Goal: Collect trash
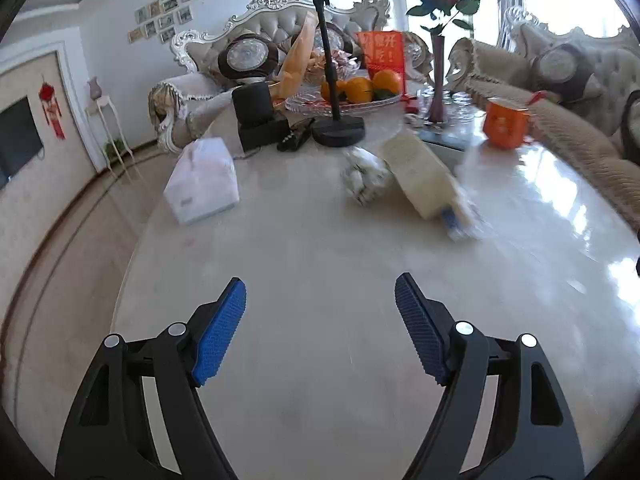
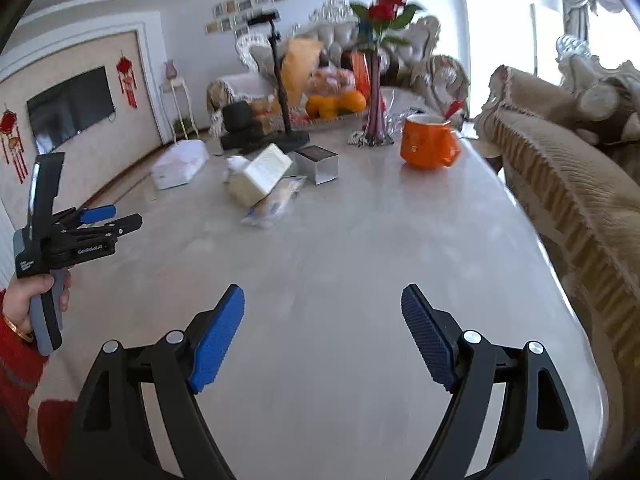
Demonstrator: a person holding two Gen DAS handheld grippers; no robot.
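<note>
A glossy, marble-look table (image 1: 320, 260) mirrors window light beside a ribbed cloth sofa (image 2: 568, 184). On it lie a crinkled clear-plastic wrapper (image 2: 276, 202), a matt cream carton (image 1: 420, 176) and crumpled paper (image 1: 364, 176) — near a glazed orange mug (image 2: 428, 144), a shiny silver box (image 2: 318, 164) and a clear glass tray (image 1: 344, 102). Both grippers — left (image 1: 320, 328), right (image 2: 322, 336) — show matt black plastic with textured blue pads (image 1: 220, 332) and bright metal pins.
</note>
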